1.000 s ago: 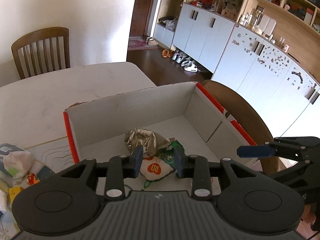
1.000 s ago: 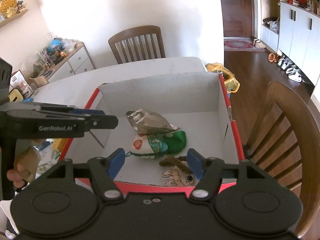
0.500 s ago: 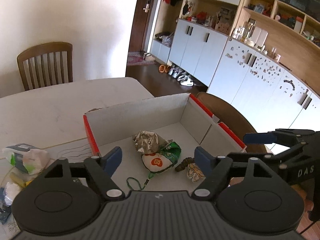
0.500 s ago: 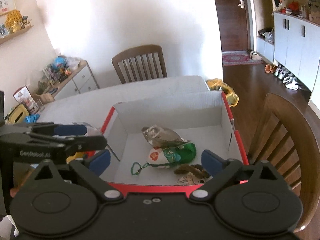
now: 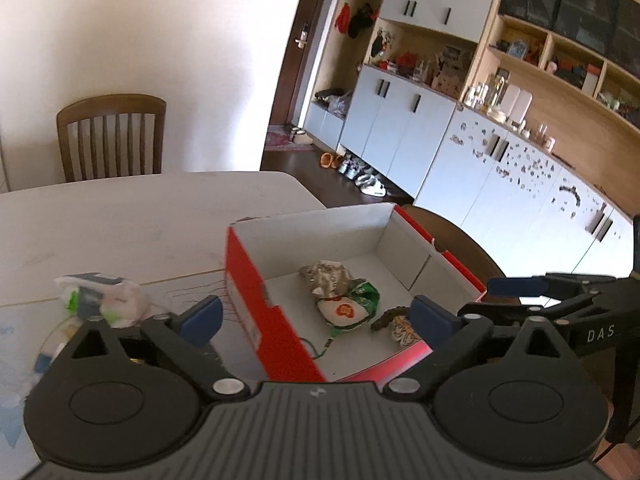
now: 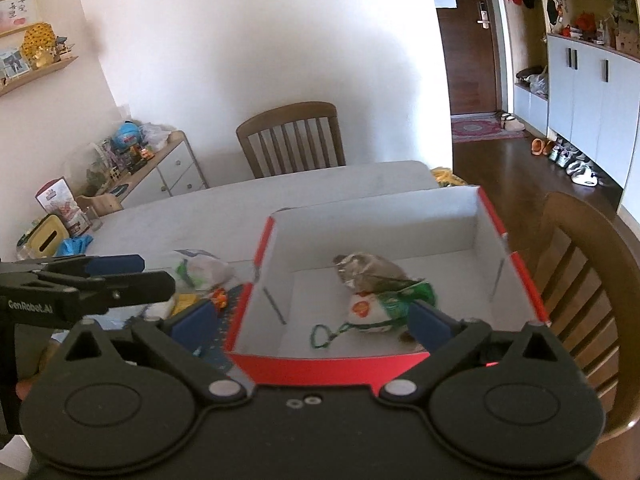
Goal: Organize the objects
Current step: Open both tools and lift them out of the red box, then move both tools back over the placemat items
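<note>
The left hand-held gripper (image 5: 316, 316) is hovering with its blue-padded jaws spread wide and gripping nothing, straddling the near left corner of the red cardboard box (image 5: 256, 300). The right hand-held gripper (image 6: 312, 318) is likewise standing wide open and empty, poised above the box's near red wall (image 6: 328, 368). Inside the box, on its white floor, a crumpled silver-brown wrapper (image 5: 326, 278) is lying against a white-and-green pouch (image 5: 346, 308) trailing a green cord loop (image 6: 322, 336); just beside the pouch, a brown striped toy (image 5: 396, 320) is resting near the front wall. The box is sitting on the pale bench (image 5: 120, 224). Left of the box, apart from it, a white plastic-wrapped bundle (image 5: 100, 296) is lying on the bench among other small items too blurred to identify. Wooden chairs (image 6: 292, 140) are standing around the bench.
</note>
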Available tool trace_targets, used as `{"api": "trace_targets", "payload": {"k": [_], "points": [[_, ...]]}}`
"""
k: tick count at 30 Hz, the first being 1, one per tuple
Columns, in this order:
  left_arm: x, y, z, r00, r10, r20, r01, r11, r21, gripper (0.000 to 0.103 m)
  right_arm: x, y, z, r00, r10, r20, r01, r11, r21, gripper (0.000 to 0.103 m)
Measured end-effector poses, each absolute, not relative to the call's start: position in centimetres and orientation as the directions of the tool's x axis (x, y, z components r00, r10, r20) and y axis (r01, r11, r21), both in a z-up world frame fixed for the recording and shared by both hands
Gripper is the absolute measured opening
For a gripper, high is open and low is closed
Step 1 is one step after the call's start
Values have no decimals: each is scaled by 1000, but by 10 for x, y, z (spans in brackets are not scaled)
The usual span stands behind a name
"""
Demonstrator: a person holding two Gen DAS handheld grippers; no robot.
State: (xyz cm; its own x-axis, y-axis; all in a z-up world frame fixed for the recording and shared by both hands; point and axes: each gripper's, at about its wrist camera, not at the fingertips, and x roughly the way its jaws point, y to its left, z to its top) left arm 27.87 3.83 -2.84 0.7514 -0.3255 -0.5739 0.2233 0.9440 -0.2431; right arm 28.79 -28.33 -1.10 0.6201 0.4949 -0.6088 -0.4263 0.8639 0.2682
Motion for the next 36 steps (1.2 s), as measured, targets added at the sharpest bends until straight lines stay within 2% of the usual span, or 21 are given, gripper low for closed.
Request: {"api": "trace_targets", "payload": {"k": [16, 24, 36], "points": [[231, 127, -46, 821, -205, -533, 129, 976, -177, 103, 259, -206, -22, 588, 502, -635, -452, 854, 256, 102], [233, 174, -68, 801, -154, -579, 69, 984, -165, 103, 250, -165, -33, 554, 505, -662, -476, 844, 245, 101], [240, 214, -113, 769, -118, -628, 71, 992, -100, 103, 254, -105, -59, 501, 478, -721, -511, 836, 199, 101]]}}
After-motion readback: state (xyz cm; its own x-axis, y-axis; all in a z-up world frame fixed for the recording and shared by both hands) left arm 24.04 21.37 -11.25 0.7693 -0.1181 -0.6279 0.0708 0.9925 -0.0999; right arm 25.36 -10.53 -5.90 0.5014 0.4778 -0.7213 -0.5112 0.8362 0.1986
